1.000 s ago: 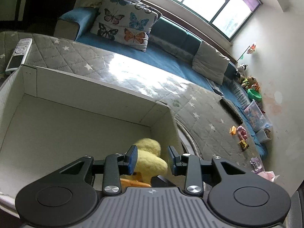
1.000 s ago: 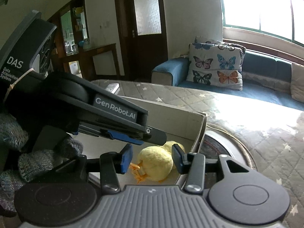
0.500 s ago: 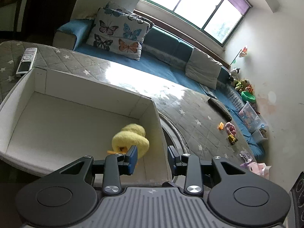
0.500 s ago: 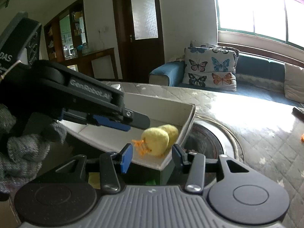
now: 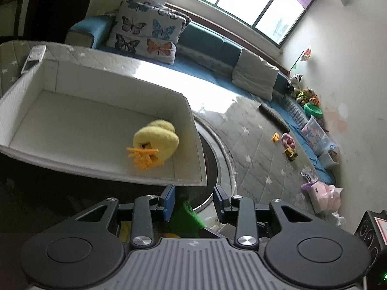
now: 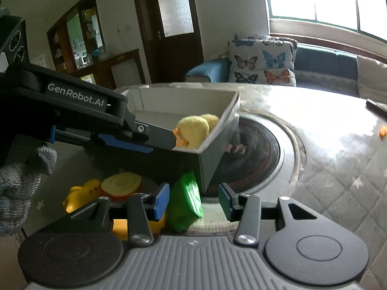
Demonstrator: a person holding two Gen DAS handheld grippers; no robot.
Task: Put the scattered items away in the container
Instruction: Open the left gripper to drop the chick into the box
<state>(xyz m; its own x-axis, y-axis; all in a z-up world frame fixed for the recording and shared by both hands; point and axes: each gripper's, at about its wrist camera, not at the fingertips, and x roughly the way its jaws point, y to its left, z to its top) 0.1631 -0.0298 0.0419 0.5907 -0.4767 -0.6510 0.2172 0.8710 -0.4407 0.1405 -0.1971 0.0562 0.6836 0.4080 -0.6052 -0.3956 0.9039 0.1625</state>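
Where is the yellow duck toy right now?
The yellow duck toy lies inside the white box, near its right wall, in both views, ahead of the open left hand-held gripper.

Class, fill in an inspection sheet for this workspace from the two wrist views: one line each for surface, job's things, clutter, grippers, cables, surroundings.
Surface: grey quilted star-pattern cover with a round dark inset.
Job's things: white box holds a yellow plush duck, lying near its right wall. A green packet and yellow toys lie outside, below the box.
Clutter: small toys on the far cover; remote beyond the box.
Grippers: left gripper open, holding nothing; right gripper open, the green packet between its fingers, untouched.
Cables: nothing seen.
Surroundings: blue sofa, butterfly cushion, windows, dark door.
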